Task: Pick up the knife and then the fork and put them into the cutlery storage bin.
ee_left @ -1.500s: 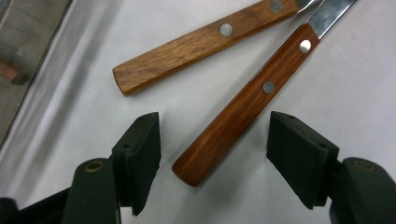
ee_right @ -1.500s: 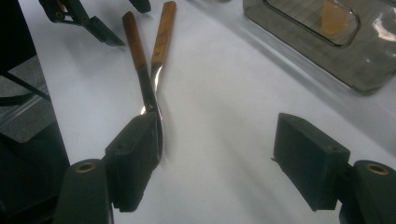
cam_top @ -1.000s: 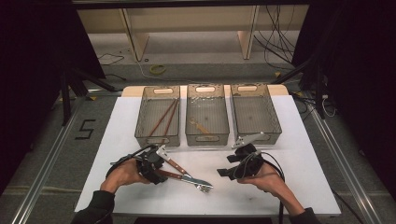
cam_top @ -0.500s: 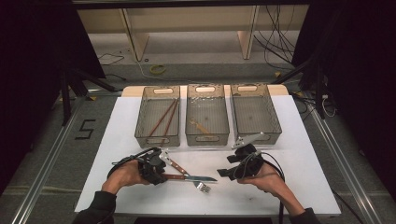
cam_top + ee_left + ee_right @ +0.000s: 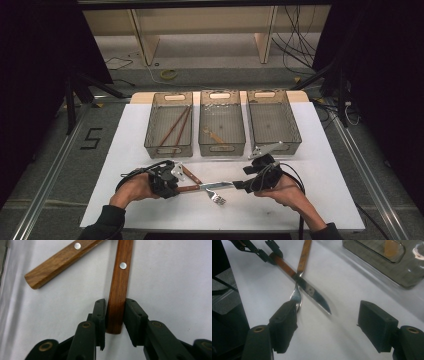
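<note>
**benchrat:** Two grippers, one knife. What just changed on your end?

**me:** My left gripper [image 5: 115, 315] has just been closing, and its pads now pinch the butt of the knife [image 5: 210, 187] by its wooden handle. The knife has also swung: a second ago the blade pointed about 4 o'clock, now it points flat to 3 o'clock, straight at my right gripper [image 5: 239, 186]. That one is gaping wide with nothing in it. The blade tip lies ahead of its jaws, not between the pads. I'd guess a hand-over or a lift toward a bin comes next. The knife rests low at 6 o'clock on the table [image 5: 330, 200]. The fork [image 5: 216, 197] lies loose, crossing it from 10 to 4 o'clock.

**benchrat:** And the bins?

**me:** Three mesh bins sit in a row at 12 o'clock. The left bin [image 5: 150, 145] has chopsticks [image 5: 175, 125]. The middle bin [image 5: 222, 148] has what looks like a small wooden spoon [image 5: 214, 135]. The right bin [image 5: 295, 135] looks bare, so I reckon the knife goes there.
</note>
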Motion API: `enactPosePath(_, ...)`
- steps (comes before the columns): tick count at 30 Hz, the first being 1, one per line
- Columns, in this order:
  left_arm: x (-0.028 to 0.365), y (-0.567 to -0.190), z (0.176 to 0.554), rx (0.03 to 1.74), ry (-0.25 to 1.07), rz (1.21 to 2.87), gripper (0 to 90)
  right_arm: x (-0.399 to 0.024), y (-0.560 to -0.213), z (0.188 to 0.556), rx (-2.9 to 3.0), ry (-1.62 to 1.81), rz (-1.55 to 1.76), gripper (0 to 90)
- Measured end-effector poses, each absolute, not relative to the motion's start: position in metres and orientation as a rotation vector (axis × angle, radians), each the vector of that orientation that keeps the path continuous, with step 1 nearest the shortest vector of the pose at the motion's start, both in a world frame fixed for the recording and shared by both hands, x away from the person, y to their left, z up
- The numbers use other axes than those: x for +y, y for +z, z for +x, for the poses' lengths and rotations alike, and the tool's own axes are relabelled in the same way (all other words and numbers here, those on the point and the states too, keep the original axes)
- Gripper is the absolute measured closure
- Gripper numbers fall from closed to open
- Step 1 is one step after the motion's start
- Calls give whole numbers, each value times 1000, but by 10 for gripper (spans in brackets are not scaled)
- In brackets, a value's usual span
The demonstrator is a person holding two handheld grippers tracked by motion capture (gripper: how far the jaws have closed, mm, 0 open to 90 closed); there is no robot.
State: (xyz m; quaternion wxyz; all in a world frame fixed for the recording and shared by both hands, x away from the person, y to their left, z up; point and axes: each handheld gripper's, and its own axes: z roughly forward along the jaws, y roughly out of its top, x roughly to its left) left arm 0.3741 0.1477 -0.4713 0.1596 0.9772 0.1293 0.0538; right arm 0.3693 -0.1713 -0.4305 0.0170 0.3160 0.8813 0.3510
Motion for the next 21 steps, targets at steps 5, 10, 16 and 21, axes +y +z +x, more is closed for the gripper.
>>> enactPosePath(5,147,-471,372,359,166,2791,737,-171,-430,369,2739,1093,979,324)
enactPosePath(10,145,-470,369,335,182,2786,743,-170,-430,368,2740,1101,972,325)
enactPosePath(16,137,-465,362,289,213,2765,745,-164,-429,366,2744,1122,916,325)
enactPosePath(21,128,-461,357,264,205,2741,746,-152,-429,363,2767,1126,850,326)
